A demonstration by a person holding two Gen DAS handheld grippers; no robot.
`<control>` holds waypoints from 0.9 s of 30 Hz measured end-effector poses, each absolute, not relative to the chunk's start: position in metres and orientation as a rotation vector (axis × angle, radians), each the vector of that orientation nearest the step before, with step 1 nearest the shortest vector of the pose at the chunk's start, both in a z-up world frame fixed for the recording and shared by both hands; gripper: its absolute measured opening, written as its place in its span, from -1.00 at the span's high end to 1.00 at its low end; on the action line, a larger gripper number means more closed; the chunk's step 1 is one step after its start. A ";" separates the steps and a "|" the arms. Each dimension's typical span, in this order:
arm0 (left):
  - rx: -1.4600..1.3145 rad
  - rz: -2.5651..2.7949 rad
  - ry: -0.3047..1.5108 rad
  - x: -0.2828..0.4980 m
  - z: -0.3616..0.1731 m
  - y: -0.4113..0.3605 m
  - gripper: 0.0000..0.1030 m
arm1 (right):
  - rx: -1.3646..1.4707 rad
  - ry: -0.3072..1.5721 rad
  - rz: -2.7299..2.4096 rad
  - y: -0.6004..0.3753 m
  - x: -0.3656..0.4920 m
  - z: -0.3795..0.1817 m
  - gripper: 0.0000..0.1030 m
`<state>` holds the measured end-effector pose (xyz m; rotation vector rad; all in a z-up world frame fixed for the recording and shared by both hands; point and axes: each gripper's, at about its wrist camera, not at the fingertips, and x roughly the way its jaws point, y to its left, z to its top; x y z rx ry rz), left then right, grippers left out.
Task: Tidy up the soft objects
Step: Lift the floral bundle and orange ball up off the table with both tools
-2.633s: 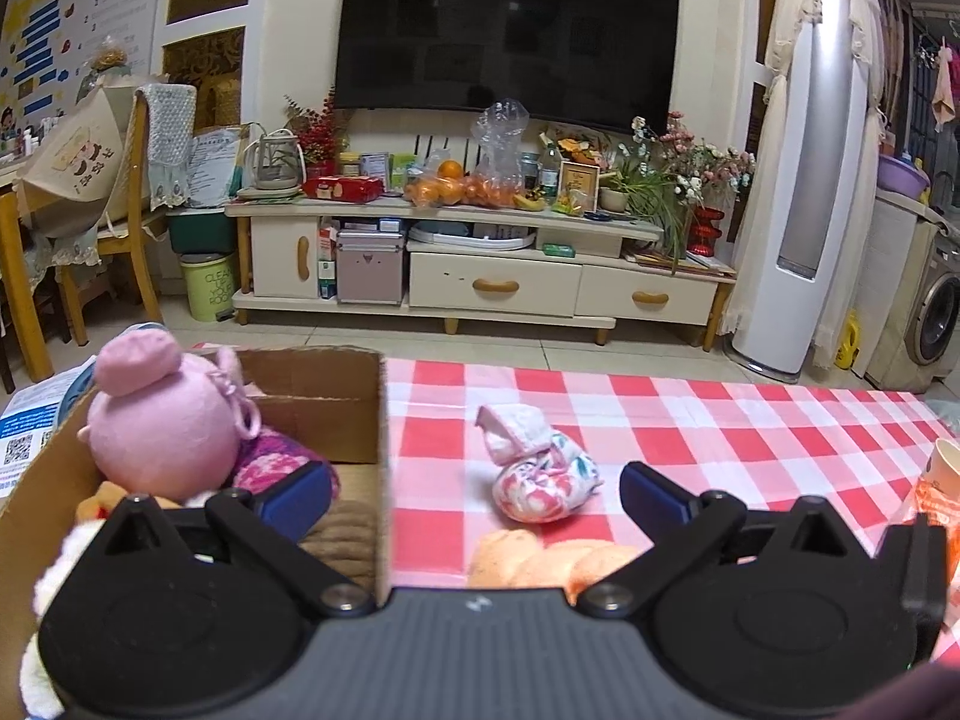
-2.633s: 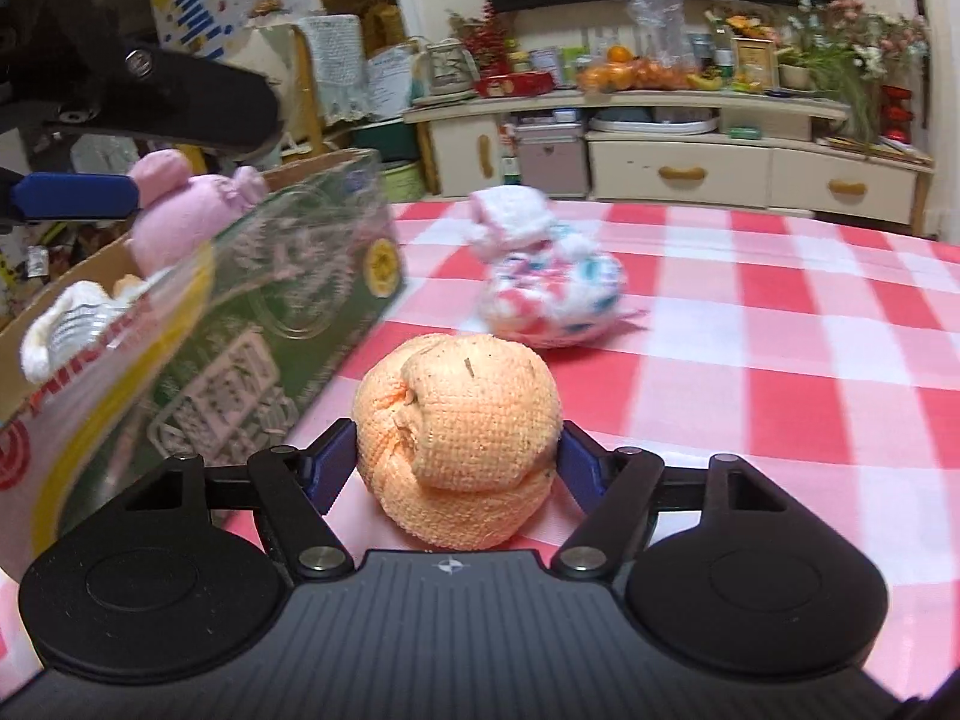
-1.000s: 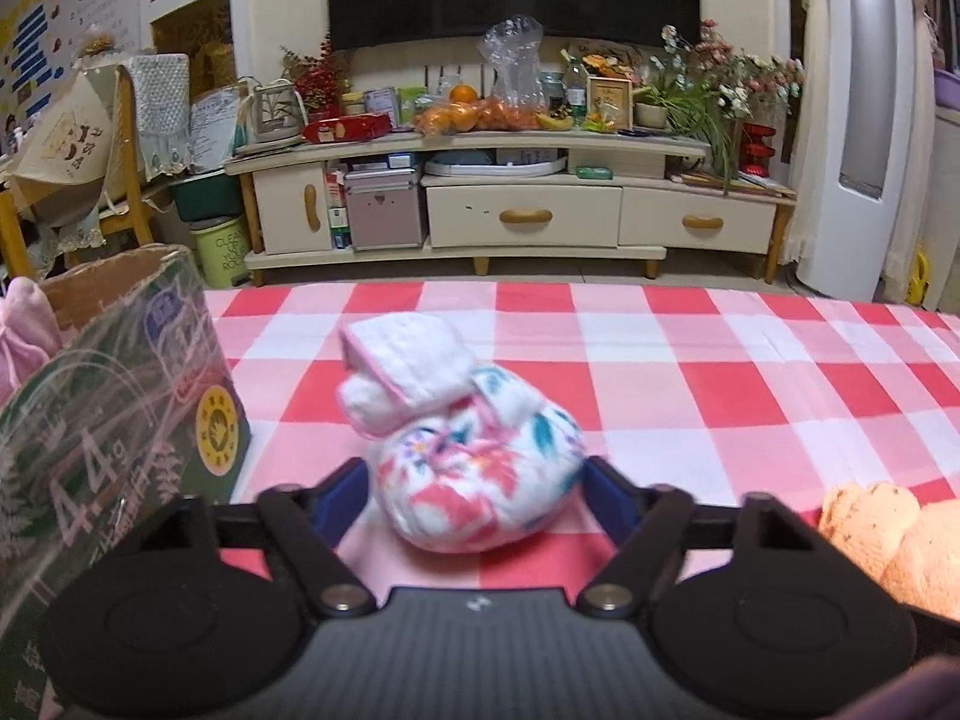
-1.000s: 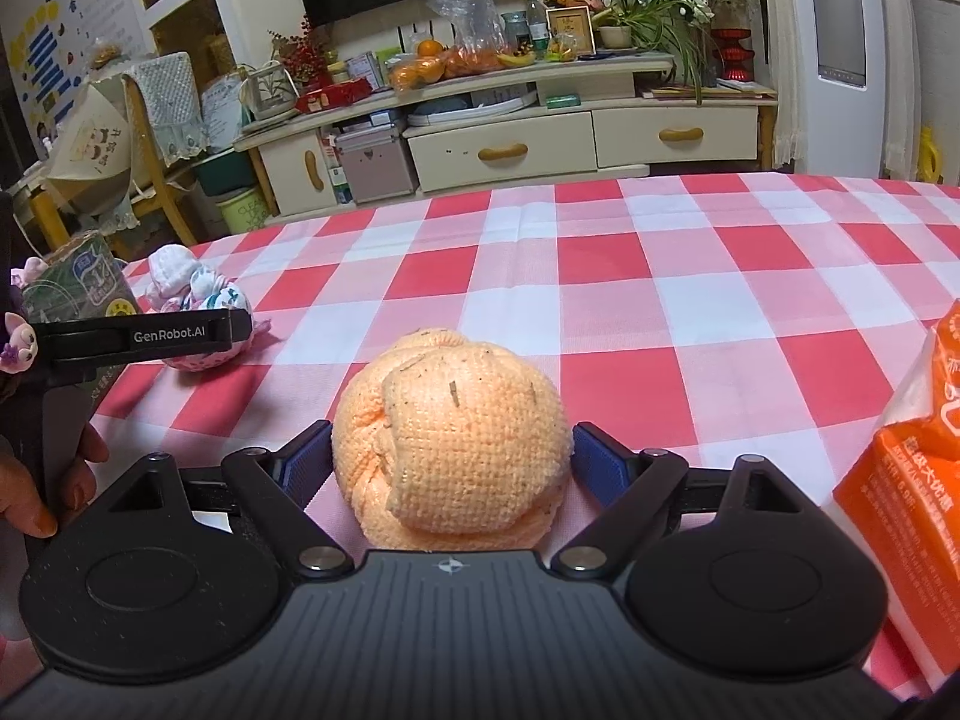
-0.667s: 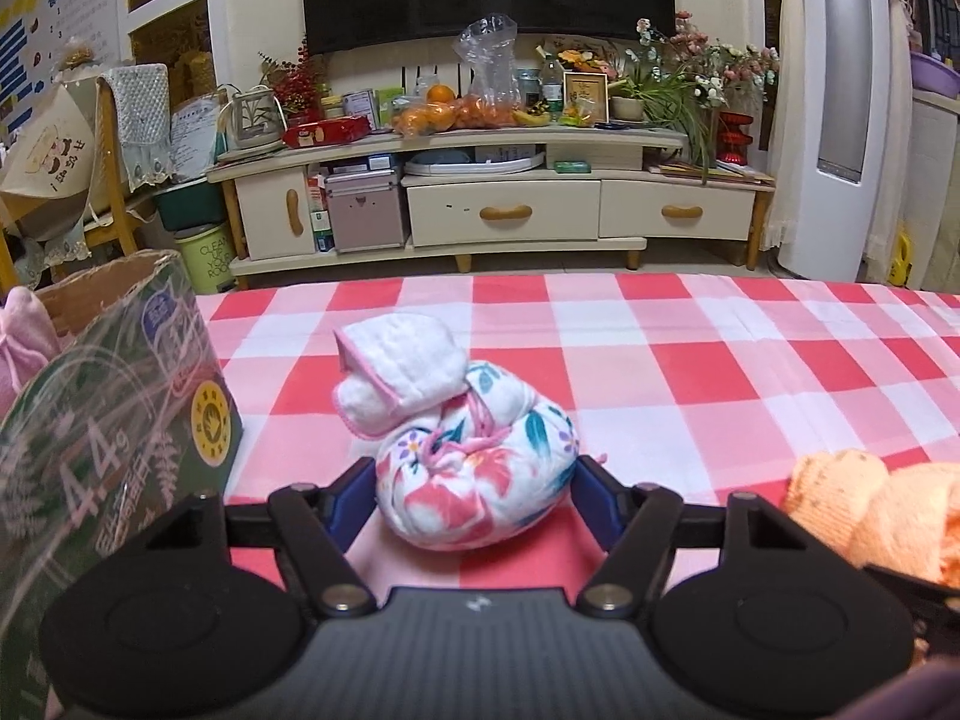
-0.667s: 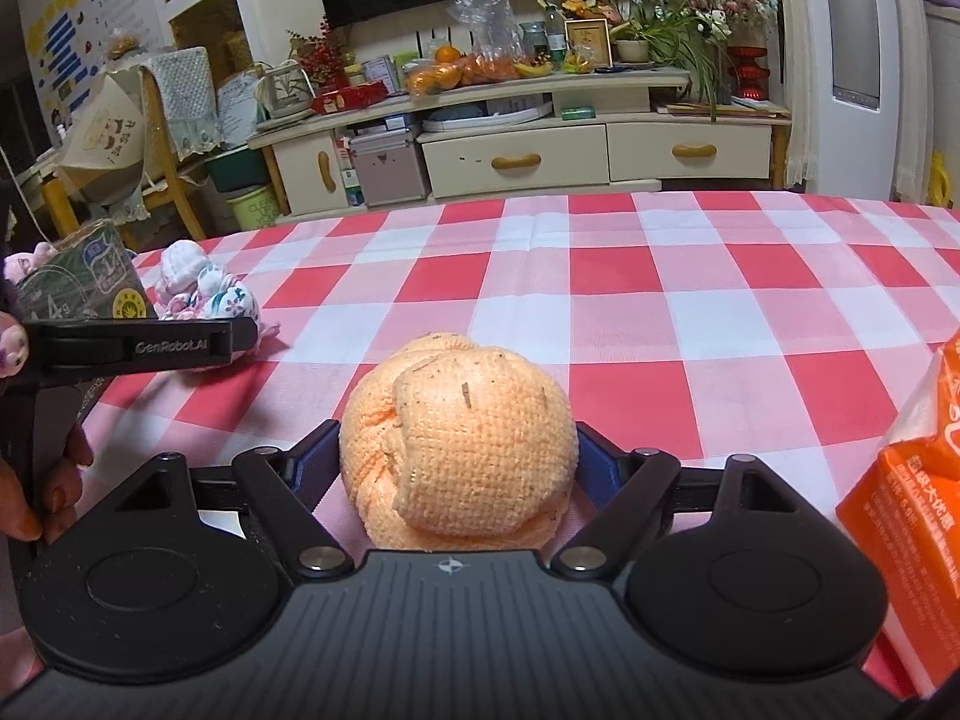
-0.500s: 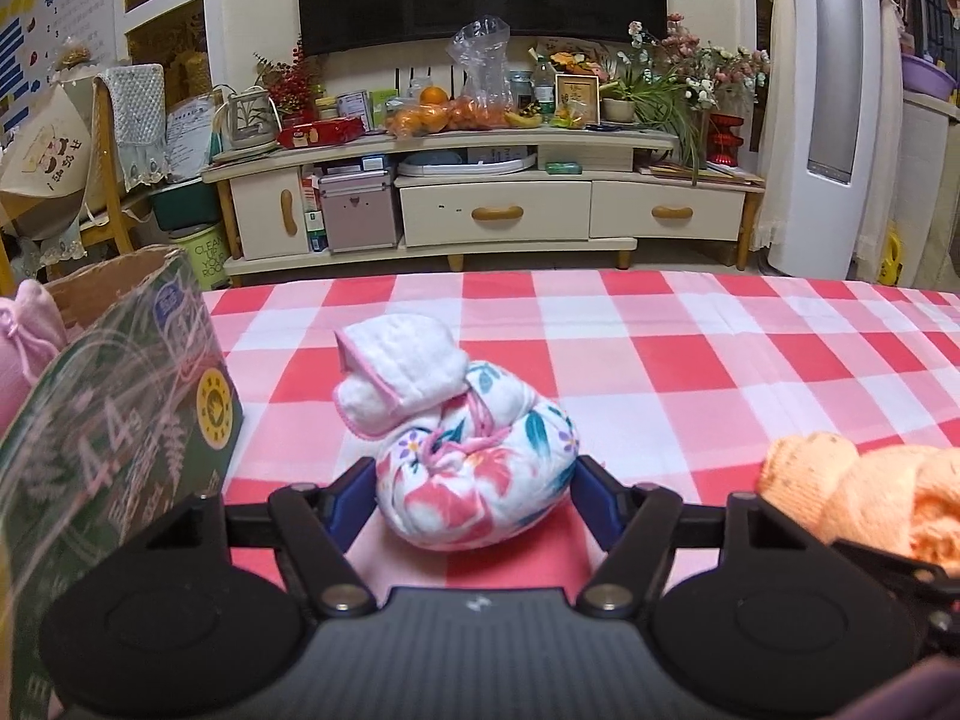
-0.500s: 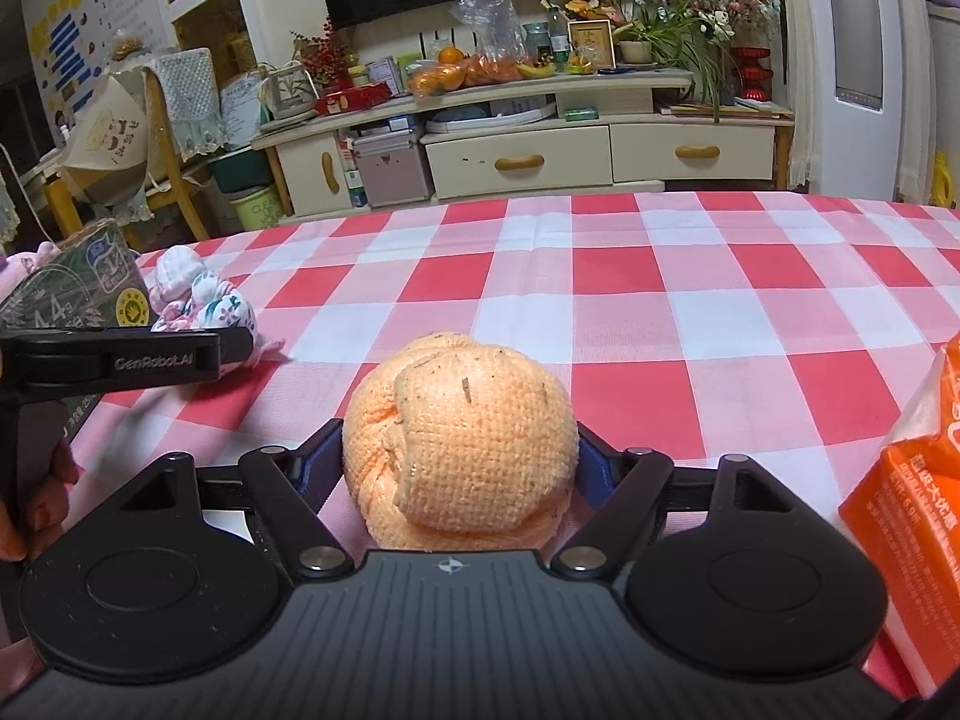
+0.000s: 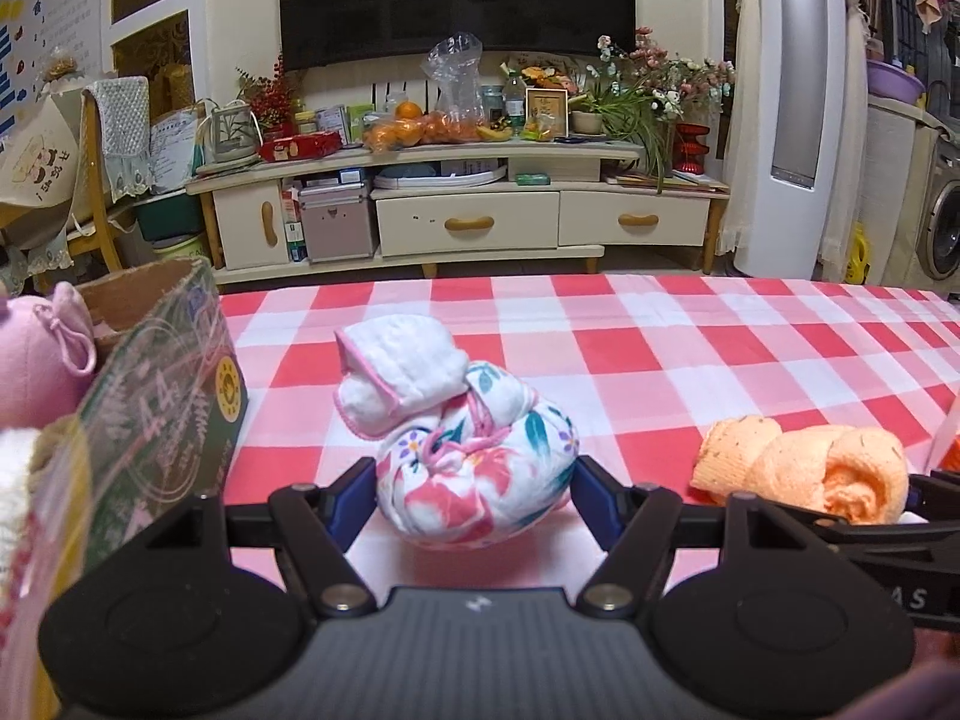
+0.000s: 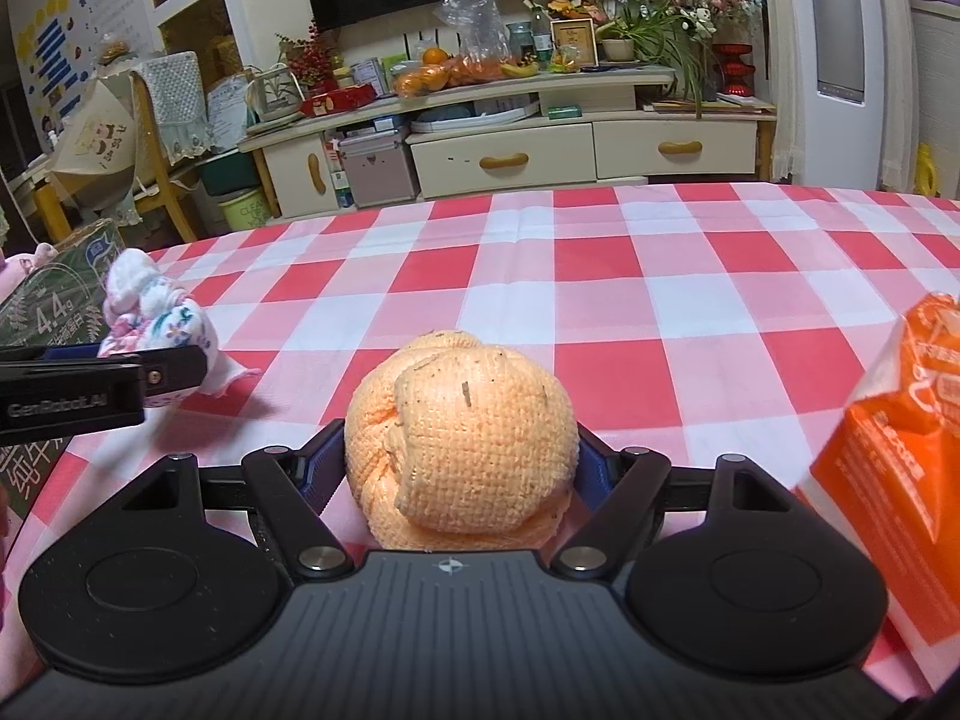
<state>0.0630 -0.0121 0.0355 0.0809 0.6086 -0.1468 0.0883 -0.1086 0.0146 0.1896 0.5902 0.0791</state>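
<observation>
My left gripper [image 9: 474, 489] pinches the floral bundle [image 9: 474, 468] on the checked cloth [image 9: 690, 360], with the box [image 9: 162, 408] at nine o'clock. My right gripper [image 10: 459, 468] clasps the orange towel ball [image 10: 462, 444] dead ahead. Both are squashy, so I judge either could slip out or unroll when lifted toward the box.
</observation>
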 end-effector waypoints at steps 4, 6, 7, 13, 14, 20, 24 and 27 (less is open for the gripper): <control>0.088 -0.148 0.600 0.051 0.042 -0.009 -0.34 | 0.199 0.589 0.066 -0.108 0.081 0.015 -0.81; 0.090 -0.146 0.599 0.045 0.045 -0.007 -0.34 | 0.199 0.585 0.064 -0.107 0.077 0.016 -0.81; 0.092 -0.145 0.595 0.042 0.047 -0.006 -0.34 | 0.198 0.583 0.063 -0.106 0.076 0.017 -0.81; 0.086 -0.138 0.594 0.026 0.056 -0.002 -0.34 | 0.186 0.574 0.067 -0.100 0.065 0.020 -0.80; 0.086 -0.138 0.592 0.024 0.057 -0.001 -0.34 | 0.184 0.573 0.067 -0.099 0.062 0.021 -0.80; 0.096 -0.140 0.582 0.012 0.068 0.001 -0.34 | 0.184 0.562 0.067 -0.095 0.047 0.026 -0.80; 0.092 -0.148 0.568 0.003 0.076 0.005 -0.34 | 0.178 0.549 0.065 -0.092 0.036 0.032 -0.80; 0.107 -0.157 0.556 -0.005 0.080 0.004 -0.35 | 0.180 0.541 0.062 -0.092 0.029 0.036 -0.80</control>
